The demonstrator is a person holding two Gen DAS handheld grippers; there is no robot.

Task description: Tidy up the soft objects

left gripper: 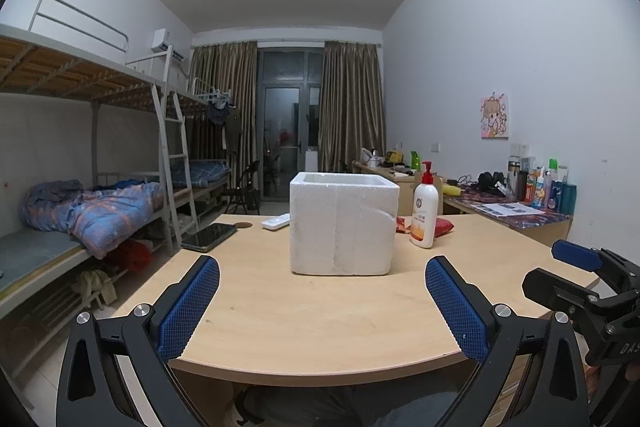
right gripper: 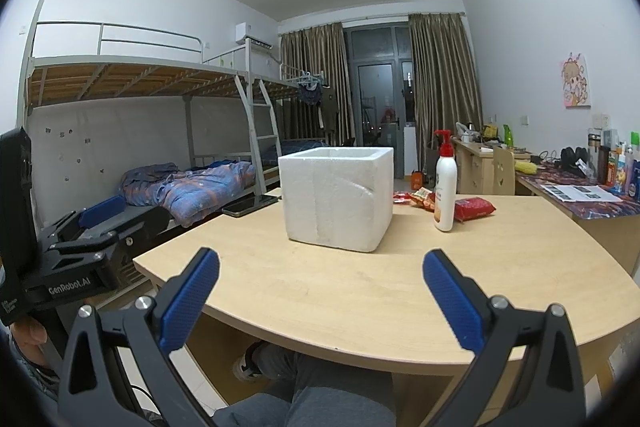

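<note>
A white foam box (left gripper: 344, 223) (right gripper: 336, 197) stands open-topped in the middle of the light wooden table (left gripper: 320, 311) (right gripper: 360, 291). Behind it on the right lie red snack packets (right gripper: 474, 207) (left gripper: 442, 226), partly hidden by a pump bottle. My left gripper (left gripper: 322, 301) is open above the table's near edge, nothing between its blue pads. My right gripper (right gripper: 322, 297) is also open and empty, short of the box. In the left wrist view the right gripper (left gripper: 580, 267) shows at the right edge; in the right wrist view the left gripper (right gripper: 100, 223) shows at the left.
A white pump bottle (left gripper: 424, 213) (right gripper: 445, 183) stands right of the box. A dark phone (left gripper: 209, 237) and a white remote (left gripper: 276, 221) lie at the far left. Bunk beds (left gripper: 100, 195) line the left wall, cluttered desks (left gripper: 508, 207) the right. A person's legs (right gripper: 304, 387) are under the table.
</note>
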